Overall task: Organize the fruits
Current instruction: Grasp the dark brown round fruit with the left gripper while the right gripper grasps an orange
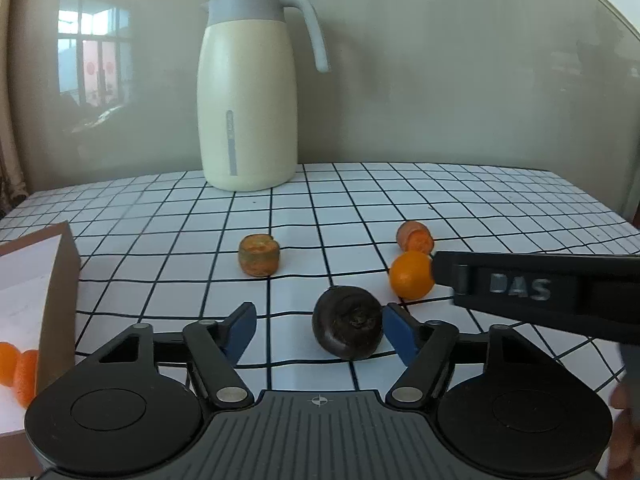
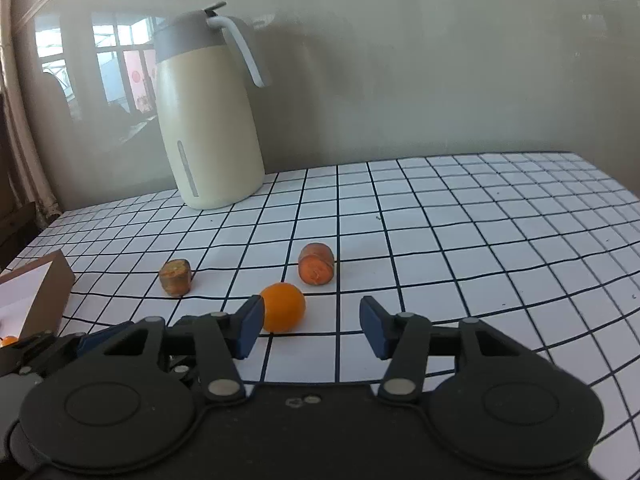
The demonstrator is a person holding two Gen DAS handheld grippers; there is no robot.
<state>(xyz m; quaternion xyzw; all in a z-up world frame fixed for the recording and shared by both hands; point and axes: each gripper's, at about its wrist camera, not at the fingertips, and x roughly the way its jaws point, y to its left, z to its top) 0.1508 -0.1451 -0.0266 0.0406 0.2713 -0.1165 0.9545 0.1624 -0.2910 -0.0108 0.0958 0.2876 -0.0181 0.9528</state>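
Note:
My left gripper (image 1: 320, 330) is open; a dark purple round fruit (image 1: 347, 328) lies on the table between its fingers, close against the right pad (image 1: 398, 332). An orange (image 1: 412, 275) lies just beyond, with the right gripper's finger touching its right side. In the right wrist view my right gripper (image 2: 312, 326) is open, the orange (image 2: 282, 307) against its left pad (image 2: 250, 326). Two carrot chunks lie further back, one greenish-brown (image 1: 259, 255) (image 2: 175, 276) and one bright orange (image 1: 415, 236) (image 2: 316, 263). Orange fruit (image 1: 16, 368) lies in the box at left.
A cardboard box (image 1: 60, 280) (image 2: 40, 292) stands at the table's left edge. A cream thermos jug (image 1: 248, 92) (image 2: 208, 120) stands at the back by the wall. The checked tablecloth (image 1: 500, 208) covers the table.

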